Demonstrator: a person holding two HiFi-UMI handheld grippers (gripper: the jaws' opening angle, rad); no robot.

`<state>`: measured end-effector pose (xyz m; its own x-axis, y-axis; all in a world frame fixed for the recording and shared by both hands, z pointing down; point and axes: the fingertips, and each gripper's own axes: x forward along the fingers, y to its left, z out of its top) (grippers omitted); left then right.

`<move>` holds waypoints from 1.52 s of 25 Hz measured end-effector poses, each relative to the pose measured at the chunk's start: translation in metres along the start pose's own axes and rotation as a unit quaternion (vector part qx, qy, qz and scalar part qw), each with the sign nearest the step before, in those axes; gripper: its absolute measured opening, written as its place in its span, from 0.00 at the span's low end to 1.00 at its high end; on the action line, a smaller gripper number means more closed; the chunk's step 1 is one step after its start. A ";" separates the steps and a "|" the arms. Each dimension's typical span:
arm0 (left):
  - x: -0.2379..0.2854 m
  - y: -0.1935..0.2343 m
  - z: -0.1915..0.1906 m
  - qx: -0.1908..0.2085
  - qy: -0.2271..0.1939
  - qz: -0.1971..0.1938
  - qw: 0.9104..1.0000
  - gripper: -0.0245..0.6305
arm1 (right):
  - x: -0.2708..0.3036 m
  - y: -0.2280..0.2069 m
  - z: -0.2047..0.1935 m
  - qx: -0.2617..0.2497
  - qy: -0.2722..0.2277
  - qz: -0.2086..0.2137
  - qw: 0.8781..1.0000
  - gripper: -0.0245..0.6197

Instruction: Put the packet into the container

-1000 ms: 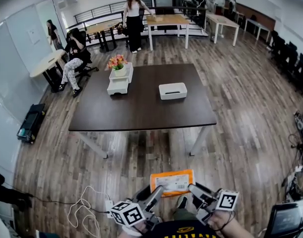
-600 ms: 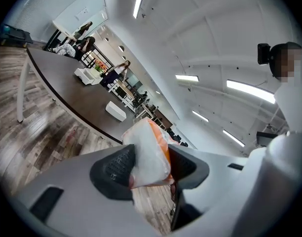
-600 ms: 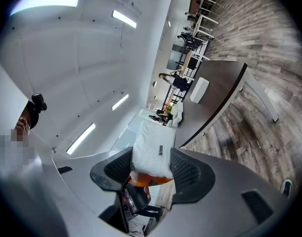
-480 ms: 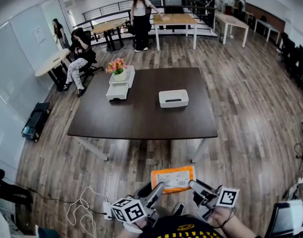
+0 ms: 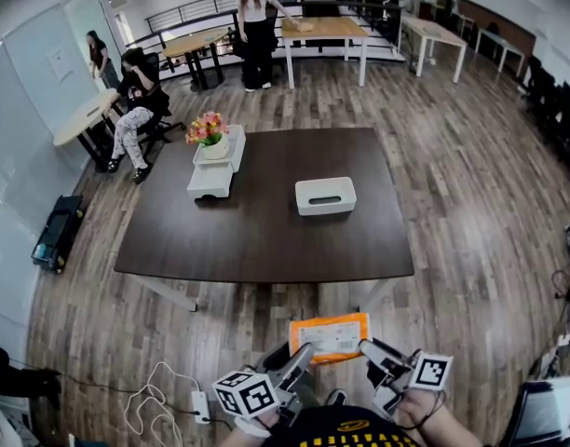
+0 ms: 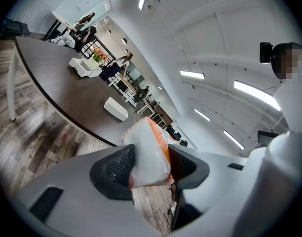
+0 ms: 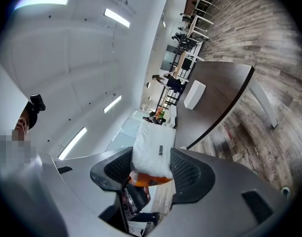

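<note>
While still clamped, packet [image 5: 329,336] — orange — nears table [image 5: 266,236].

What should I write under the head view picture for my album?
Left gripper and right gripper hold an orange packet before a dark table bearing a white container.

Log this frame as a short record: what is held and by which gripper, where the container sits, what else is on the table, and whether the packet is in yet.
held item: orange packet, carried over the wooden floor, short of the table
left gripper: shut on the orange packet's left end
right gripper: shut on its right end
container: white, rectangular, on the dark table, right of centre
also on table: potted flowers on a white stand, left of the container
task state: packet not yet in the container
</note>
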<state>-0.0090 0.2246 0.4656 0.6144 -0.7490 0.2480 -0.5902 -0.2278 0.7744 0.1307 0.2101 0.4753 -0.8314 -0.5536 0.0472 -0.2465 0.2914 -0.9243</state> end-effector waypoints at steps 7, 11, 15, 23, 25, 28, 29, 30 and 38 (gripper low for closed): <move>0.045 0.032 0.067 0.004 0.016 -0.027 1.000 0.32 | 0.061 -0.009 0.048 0.002 -0.028 -0.017 0.999 0.42; 0.061 0.049 0.102 0.004 0.022 -0.043 0.999 0.32 | 0.093 -0.012 0.065 -0.006 -0.033 -0.031 0.999 0.42; 0.071 0.064 0.127 0.002 0.021 -0.055 0.998 0.32 | 0.119 -0.013 0.077 -0.001 -0.043 -0.036 0.998 0.42; 0.088 0.085 0.171 -0.011 0.009 -0.063 0.998 0.32 | 0.156 -0.008 0.104 -0.046 -0.041 -0.059 0.996 0.44; 0.093 0.092 0.180 -0.027 -0.002 -0.062 0.998 0.32 | 0.158 -0.010 0.115 -0.060 -0.045 -0.069 0.995 0.47; 0.102 0.104 0.194 -0.034 -0.013 -0.051 0.998 0.32 | 0.163 -0.010 0.133 -0.109 -0.042 -0.087 0.989 0.48; 0.105 0.108 0.198 -0.031 -0.015 -0.045 0.998 0.32 | 0.167 -0.009 0.138 -0.131 -0.038 -0.089 0.987 0.48; 0.108 0.112 0.202 -0.026 -0.016 -0.036 0.999 0.32 | 0.172 -0.009 0.142 -0.150 -0.033 -0.087 0.984 0.48; 0.164 0.126 0.229 -0.027 -0.031 0.005 0.999 0.32 | 0.218 -0.039 0.184 -0.210 0.025 -0.077 0.974 0.47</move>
<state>-0.1028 -0.0693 0.4707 0.5737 -0.7887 0.2208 -0.5664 -0.1874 0.8025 0.0511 -0.0655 0.4521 -0.7894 -0.5802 0.2008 -0.5434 0.5080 -0.6683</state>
